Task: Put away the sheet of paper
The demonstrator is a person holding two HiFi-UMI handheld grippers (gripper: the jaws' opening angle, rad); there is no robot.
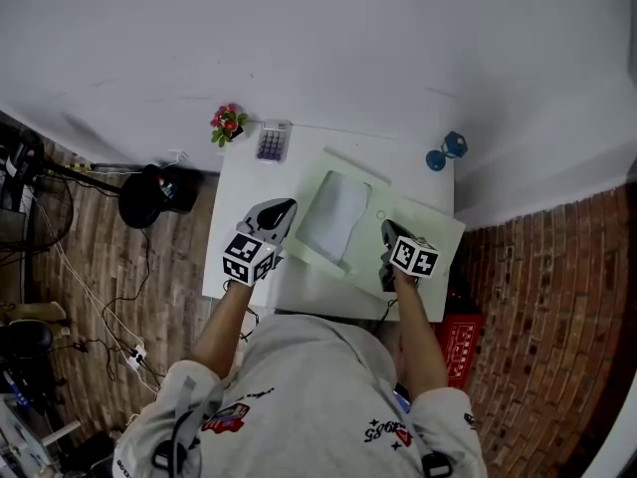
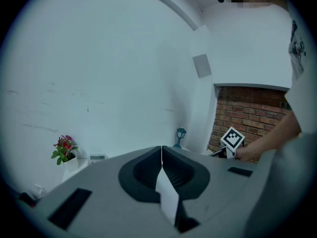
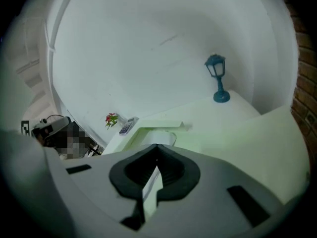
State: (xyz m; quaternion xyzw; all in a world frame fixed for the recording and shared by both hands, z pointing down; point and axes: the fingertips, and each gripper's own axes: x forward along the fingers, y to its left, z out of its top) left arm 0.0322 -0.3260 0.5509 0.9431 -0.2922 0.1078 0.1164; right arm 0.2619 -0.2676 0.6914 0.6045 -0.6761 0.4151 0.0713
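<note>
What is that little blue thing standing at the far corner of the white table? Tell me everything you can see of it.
It is a miniature street lantern, teal-blue all over, with a capped lantern head, a slim post and a round base. Its material cannot be told. It stands upright on the white table, at the far right corner close to the wall, and touches only the tabletop.

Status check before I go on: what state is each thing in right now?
Left gripper: shut on a thin white edge, paper or folder unclear.
Right gripper: shut on a thin pale edge, likewise unclear.
Folder: spread on the table.
Sheet of paper: lying on the folder, mostly uncovered.
Lantern: upright.
Plant: upright.
Calculator: lying flat.
</note>
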